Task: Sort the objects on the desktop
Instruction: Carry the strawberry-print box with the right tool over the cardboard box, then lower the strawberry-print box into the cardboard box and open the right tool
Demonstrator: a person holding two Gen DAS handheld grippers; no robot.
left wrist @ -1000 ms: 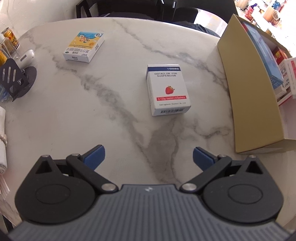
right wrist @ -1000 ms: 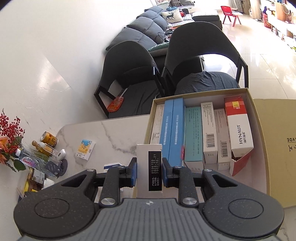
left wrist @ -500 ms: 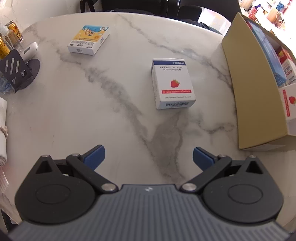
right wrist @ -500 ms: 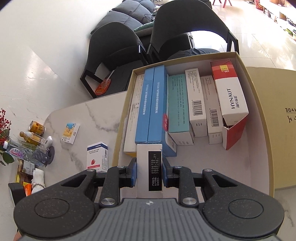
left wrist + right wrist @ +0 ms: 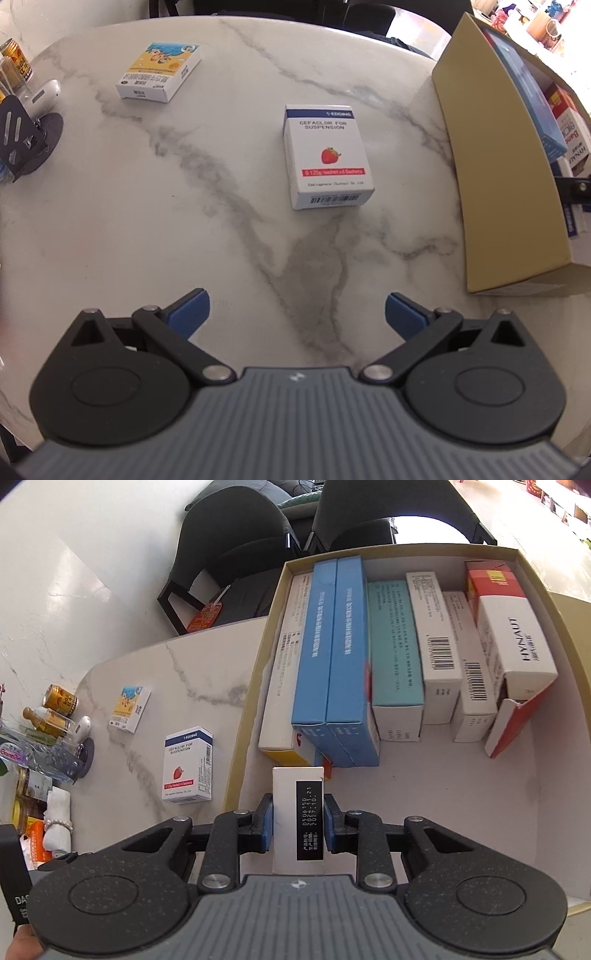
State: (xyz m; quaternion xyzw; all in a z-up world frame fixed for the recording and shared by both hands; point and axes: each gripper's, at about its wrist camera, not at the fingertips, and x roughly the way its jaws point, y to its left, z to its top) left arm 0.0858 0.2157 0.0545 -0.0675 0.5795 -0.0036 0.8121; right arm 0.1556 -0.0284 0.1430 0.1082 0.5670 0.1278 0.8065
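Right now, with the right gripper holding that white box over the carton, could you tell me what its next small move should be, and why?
Probably lower the white box into the carton's bare floor in front of the packed row, then open. The right gripper is clamped on it above that free space, while the strawberry box waits before the open left gripper.

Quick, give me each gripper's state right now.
Left gripper: open, holding nothing, above the marble table.
Right gripper: shut on the white box, over the cardboard box.
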